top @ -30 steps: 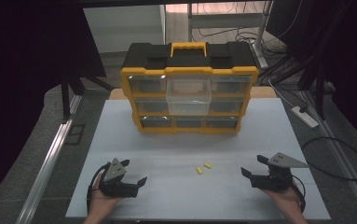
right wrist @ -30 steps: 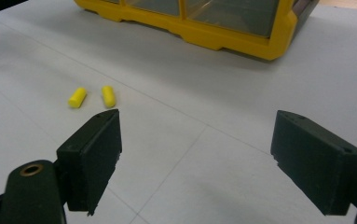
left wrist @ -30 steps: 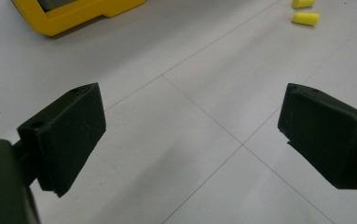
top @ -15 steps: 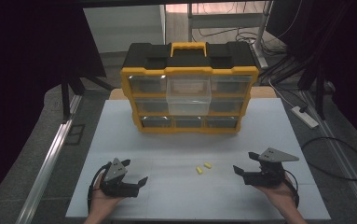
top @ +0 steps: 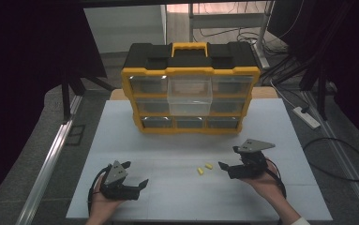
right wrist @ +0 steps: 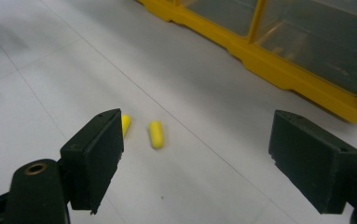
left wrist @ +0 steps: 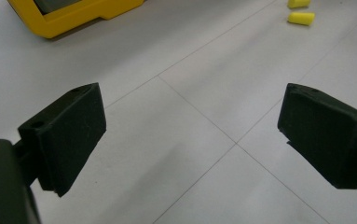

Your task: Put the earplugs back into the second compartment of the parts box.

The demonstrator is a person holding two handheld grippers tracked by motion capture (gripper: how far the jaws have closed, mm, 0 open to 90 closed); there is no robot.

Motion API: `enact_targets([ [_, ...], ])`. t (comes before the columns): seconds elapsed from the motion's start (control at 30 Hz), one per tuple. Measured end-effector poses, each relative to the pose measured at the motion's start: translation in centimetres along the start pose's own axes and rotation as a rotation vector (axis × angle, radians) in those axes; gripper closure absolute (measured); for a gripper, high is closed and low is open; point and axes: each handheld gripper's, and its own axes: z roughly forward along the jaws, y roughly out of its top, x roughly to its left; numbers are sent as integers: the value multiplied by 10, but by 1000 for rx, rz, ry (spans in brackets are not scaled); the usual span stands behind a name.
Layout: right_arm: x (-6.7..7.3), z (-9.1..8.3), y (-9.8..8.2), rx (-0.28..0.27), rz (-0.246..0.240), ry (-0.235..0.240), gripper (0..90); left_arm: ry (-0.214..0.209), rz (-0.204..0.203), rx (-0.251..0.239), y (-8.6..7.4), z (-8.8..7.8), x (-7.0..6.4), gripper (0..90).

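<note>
Right gripper (top: 227,168), held in the person's right hand, is hovering low over the white table (top: 280,140) with its jaws spread wide and nothing between them; in the right gripper view its left jaw is covering the near end of one yellow earplug (right wrist: 126,124), so only the tip is showing; the second earplug (right wrist: 156,134) is lying in full sight just beside the first, slightly ahead of that jaw and inside the gap line; both are resting on the table, apart from each other and untouched. The earplugs are small, bright yellow, smooth and bullet-shaped, one end rounded; finer surface detail is too blurred to make out.

Left gripper (top: 136,175), held in the left hand, is likewise standing spread and empty; the two earplugs are lying well ahead of it toward its right jaw, the farther one cut off by the top edge of the left gripper view.

Yellow-and-black drawer organizer (top: 190,89) is standing beyond both grippers; in the right gripper view only its lower frame and two clear drawer fronts are showing, ahead and to the right, cropped by the picture edges; its clear middle drawer (top: 190,90) is sitting pulled forward in the high view, and the contents are hard to tell.
</note>
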Motion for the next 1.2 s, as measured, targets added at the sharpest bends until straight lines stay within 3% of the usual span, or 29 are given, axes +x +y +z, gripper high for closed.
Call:
enact_targets([
  [0.23, -2, 13, 9, 63, 27, 32, 186, -7, 4, -1, 2, 2, 1, 78],
  [0.47, 4, 34, 23, 115, 7, 34, 198, -12, 10, 0, 2, 3, 1, 78],
  [0.87, 11, 57, 17, 207, -49, 33, 225, -15, 13, 2, 1, 3, 0, 79],
  [1.2, 11, 77, 14, 287, -70, 43, 313, -19, 18, 7, 0, 4, 1, 79],
])
